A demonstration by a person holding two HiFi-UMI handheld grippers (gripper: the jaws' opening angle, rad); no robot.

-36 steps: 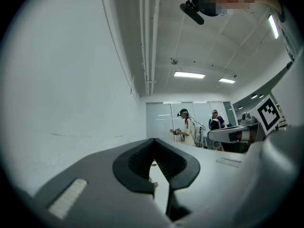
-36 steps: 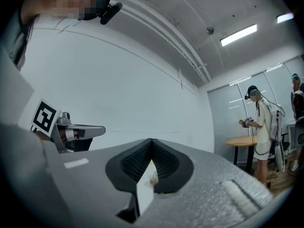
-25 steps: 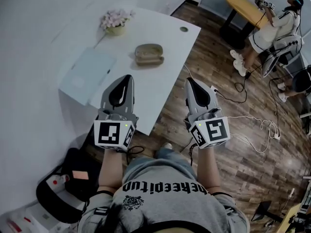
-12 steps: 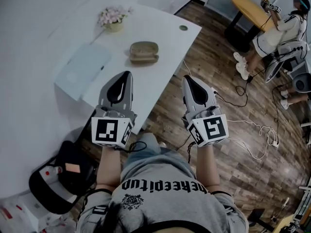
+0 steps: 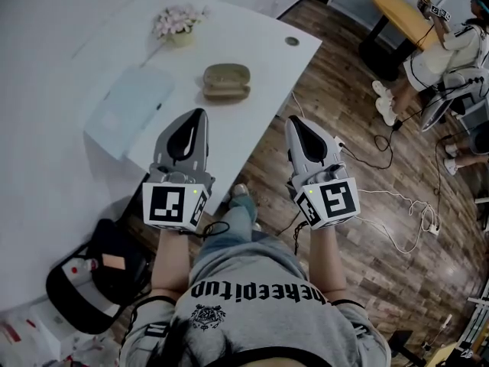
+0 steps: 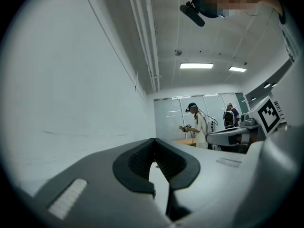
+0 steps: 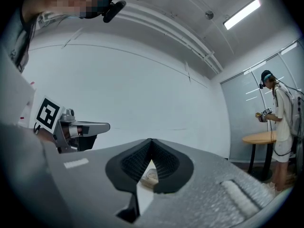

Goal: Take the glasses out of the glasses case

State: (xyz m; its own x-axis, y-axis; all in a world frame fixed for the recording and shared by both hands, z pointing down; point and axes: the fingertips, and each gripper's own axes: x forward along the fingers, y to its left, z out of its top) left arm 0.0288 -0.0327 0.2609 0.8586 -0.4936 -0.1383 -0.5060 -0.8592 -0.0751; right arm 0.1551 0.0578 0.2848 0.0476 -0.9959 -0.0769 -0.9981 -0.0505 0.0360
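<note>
White bench (image 5: 260, 44) bears a closed olive-brown oval glasses case (image 5: 226, 82); left tool (image 5: 200, 114) and right tool (image 5: 295, 121) pressed together, empty.

The person wears a grey short-sleeved T-shirt (image 5: 260, 277) with black lettering and a small emblem, and blue-grey trousers (image 5: 235, 224). The left gripper (image 5: 200, 112) and right gripper (image 5: 294, 119) are grey tapered shells with black ribbed fingers (image 7: 134, 163). Each carries a white cube (image 5: 174, 205) with black square markers and a small green light.

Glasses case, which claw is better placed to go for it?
Probably left: left claw is over the table, nearer the glasses case; right claw hangs beyond its edge. Both shut.
</note>
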